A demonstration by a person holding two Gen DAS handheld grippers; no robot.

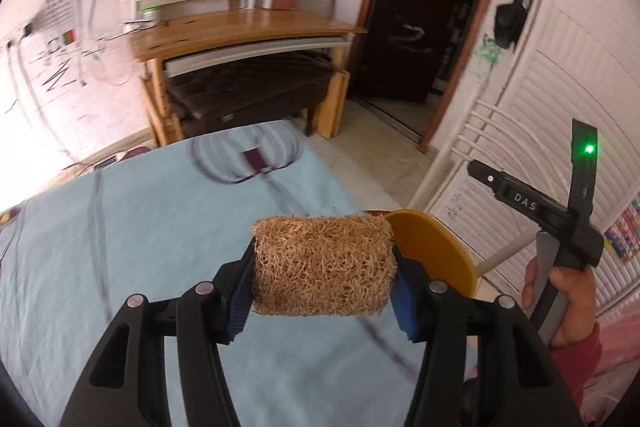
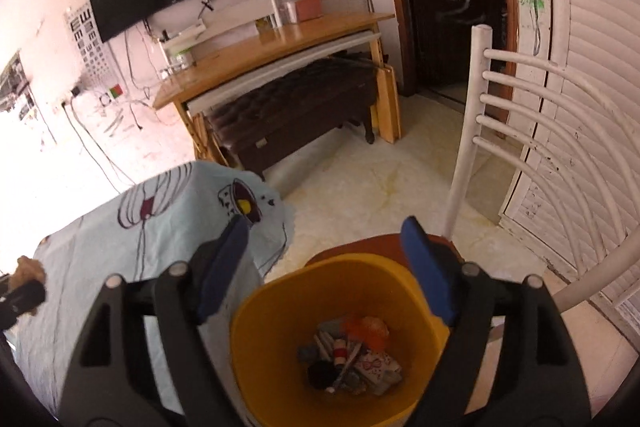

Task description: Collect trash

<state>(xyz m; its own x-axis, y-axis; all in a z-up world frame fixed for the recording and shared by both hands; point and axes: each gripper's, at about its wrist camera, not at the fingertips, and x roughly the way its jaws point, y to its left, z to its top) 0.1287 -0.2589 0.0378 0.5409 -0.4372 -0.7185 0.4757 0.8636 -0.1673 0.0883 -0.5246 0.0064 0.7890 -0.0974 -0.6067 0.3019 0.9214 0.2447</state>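
Note:
My left gripper (image 1: pixel 322 281) is shut on a tan, fibrous loofah scrubber (image 1: pixel 322 263) and holds it above the light-blue tablecloth (image 1: pixel 160 247), near the table's right edge. The yellow trash bin (image 1: pixel 436 251) shows just behind and to the right of the scrubber. In the right wrist view my right gripper (image 2: pixel 326 243) is open and empty, directly above the yellow bin (image 2: pixel 272 343), which holds several pieces of trash (image 2: pixel 352 355). The scrubber and left gripper show at the far left edge (image 2: pixel 26 273). The hand holding the right gripper shows in the left wrist view (image 1: pixel 568 303).
The bin stands on a brown seat of a white chair (image 2: pixel 480 95). A wooden desk (image 1: pixel 240 31) with a dark bench under it stands by the far wall. A dark doorway (image 1: pixel 432 7) and white louvered doors (image 2: pixel 580 67) are to the right. The floor (image 2: pixel 360 195) is pale tile.

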